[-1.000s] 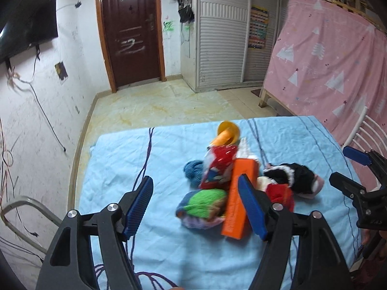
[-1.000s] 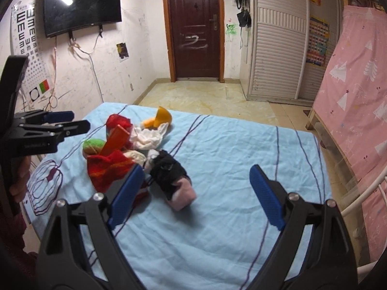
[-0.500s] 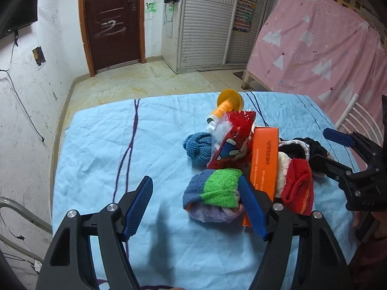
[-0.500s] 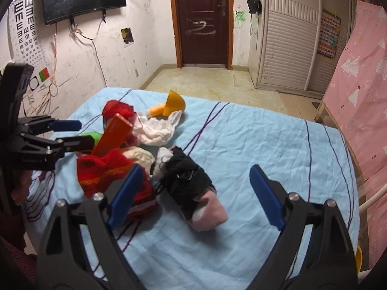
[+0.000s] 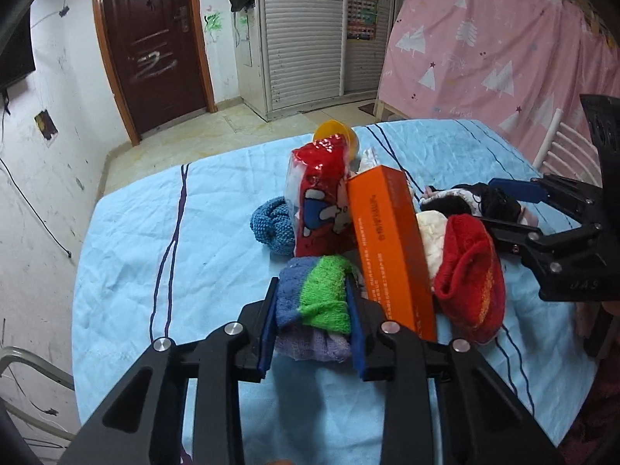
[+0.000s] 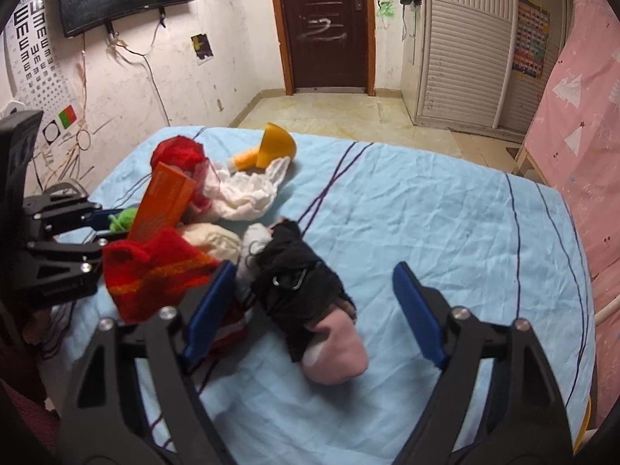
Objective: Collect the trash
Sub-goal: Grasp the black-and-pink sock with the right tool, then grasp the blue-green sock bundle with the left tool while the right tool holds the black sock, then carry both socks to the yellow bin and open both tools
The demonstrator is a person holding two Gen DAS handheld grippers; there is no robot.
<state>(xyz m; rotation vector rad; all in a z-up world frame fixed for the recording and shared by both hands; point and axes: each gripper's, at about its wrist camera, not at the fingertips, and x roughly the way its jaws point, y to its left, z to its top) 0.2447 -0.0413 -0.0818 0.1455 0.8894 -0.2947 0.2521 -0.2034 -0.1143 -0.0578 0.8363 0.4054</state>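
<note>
A bed covered with a light blue sheet (image 5: 162,240) holds a small heap of clutter, seen from two hand-held tools.

In the left wrist view, the left tool (image 5: 312,310) is low at the near side of the heap. Its blue pads sit against both sides of a rolled blue-and-green sock (image 5: 316,294), and its jaws are closing on it. Under that roll lies a pale purple knit piece (image 5: 314,345). Just beyond, to the left, is a blue knitted ball (image 5: 271,224). Beside it a red snack bag (image 5: 319,201) stands tilted, with a yellow funnel-shaped cup (image 5: 335,133) behind it at the far end. Right of the bag, an orange box (image 5: 389,248) leans lengthwise toward the camera. Touching its right side is a cream cloth (image 5: 432,240), then a red knit sock (image 5: 471,279).

In the right wrist view, the right tool (image 6: 314,310) hovers over the near right of the heap. Its jaws are closing but stand apart, with a black-and-pink sock (image 6: 306,298) lying between them, not visibly pressed by either pad. The left pad is against the red knit sock. Farther back lies a white cloth (image 6: 248,190). The rest of the bed to the right is bare sheet.
</note>
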